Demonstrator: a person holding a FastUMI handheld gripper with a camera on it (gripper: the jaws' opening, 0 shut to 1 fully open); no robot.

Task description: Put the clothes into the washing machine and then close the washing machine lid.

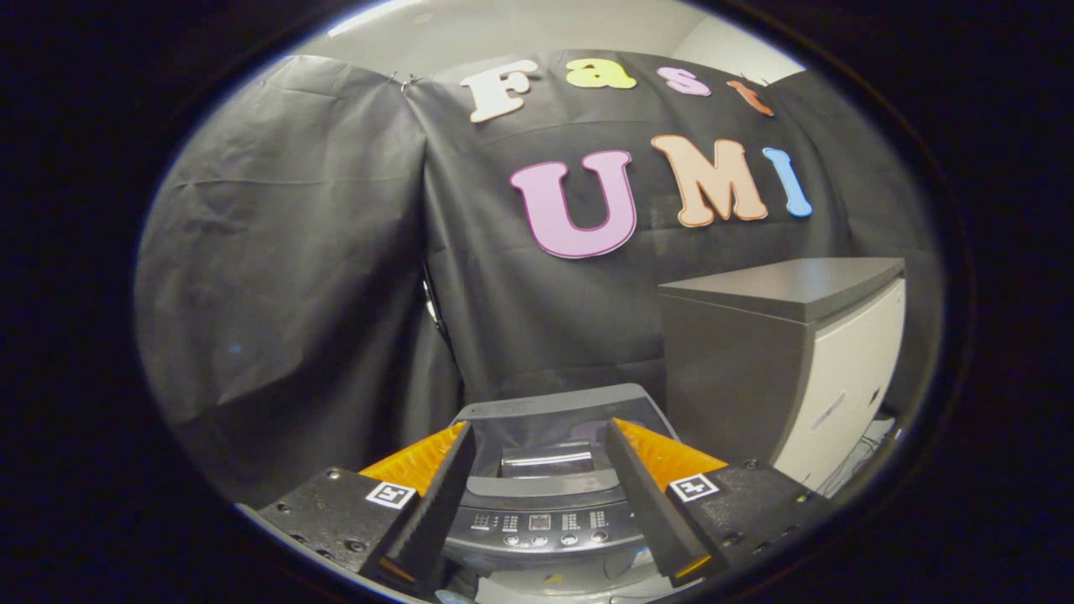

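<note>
I see my gripper held above the washing machine, its two fingers spread wide with nothing between them but open air. The inner faces of the fingers are flat, slanted slabs, and the outer sides carry ribbed, ridged pads; each finger base is a blocky matte housing with small screws and a square printed marker. Framed between the fingers lies the washing machine lid, a smooth, glossy dark panel with rounded corners, lying flat and closed, catching a pale reflection. Nearer me sits the control panel, a curved grey band with small round buttons. Beyond the right finger stands a boxy cabinet with a flat grey top and a paler side. Wrinkled black cloth hangs behind everything. I cannot see any clothes from here.
</note>
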